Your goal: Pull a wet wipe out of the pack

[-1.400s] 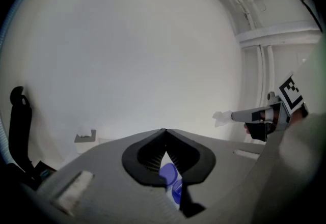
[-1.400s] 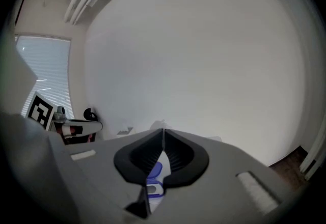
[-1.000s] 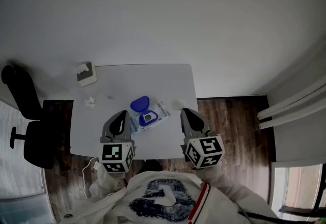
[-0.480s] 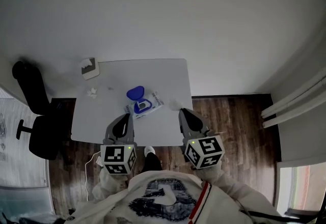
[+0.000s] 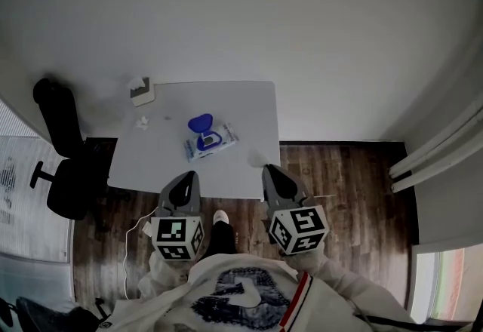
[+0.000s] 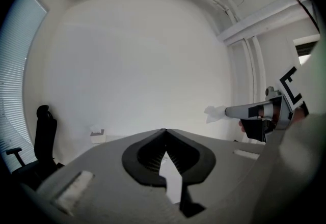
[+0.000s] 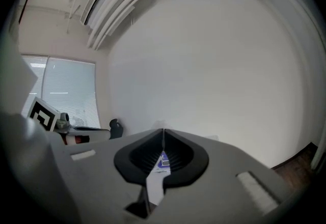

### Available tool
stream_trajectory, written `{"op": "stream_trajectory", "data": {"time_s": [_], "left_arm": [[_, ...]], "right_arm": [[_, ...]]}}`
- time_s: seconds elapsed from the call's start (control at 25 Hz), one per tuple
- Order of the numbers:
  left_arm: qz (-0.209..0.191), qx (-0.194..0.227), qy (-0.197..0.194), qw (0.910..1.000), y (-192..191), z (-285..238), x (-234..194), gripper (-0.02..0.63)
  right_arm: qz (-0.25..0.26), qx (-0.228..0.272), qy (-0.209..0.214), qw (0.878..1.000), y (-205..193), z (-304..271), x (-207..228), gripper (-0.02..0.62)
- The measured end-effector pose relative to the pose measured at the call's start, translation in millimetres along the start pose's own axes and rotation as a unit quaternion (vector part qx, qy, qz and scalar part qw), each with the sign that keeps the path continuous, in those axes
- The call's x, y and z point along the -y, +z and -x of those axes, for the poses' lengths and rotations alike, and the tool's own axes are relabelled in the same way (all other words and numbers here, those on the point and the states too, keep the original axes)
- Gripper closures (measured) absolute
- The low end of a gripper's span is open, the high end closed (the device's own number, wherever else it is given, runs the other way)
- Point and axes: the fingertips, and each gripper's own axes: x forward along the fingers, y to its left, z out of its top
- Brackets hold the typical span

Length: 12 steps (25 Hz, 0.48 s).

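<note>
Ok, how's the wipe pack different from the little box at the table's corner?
The pack is blue and white; the box is pale grey. The pack lies flat near the table's middle, blue lid flipped open; the box sits at the far left corner, something white poking from its top. The pack looks larger than the box. Both rest on the table.

Wipe pack flat on table, blue lid open; crumpled white wipe pinched in right tool.
</note>
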Motion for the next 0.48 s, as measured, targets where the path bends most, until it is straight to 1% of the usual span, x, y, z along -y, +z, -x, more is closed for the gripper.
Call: {"op": "stream_trajectory", "data": {"time_s": [0.2,0.32,0.48], "left_arm": [[-0.009,0.001,-0.006,0.9999,8,23,30,0.601],[-0.008,0.01,-0.013,0.9998,17,32,37,0.601],[-0.002,0.023,-0.025,0.9994,21,40,42,0.601]], "right_arm": [[-0.012,0.013,0.01,1.0,8,30,-10,0.583],[-0.029,0.028,0.018,0.999,18,42,-14,0.583],[-0.013,0.031,0.023,0.999,20,51,-24,0.584]]}}
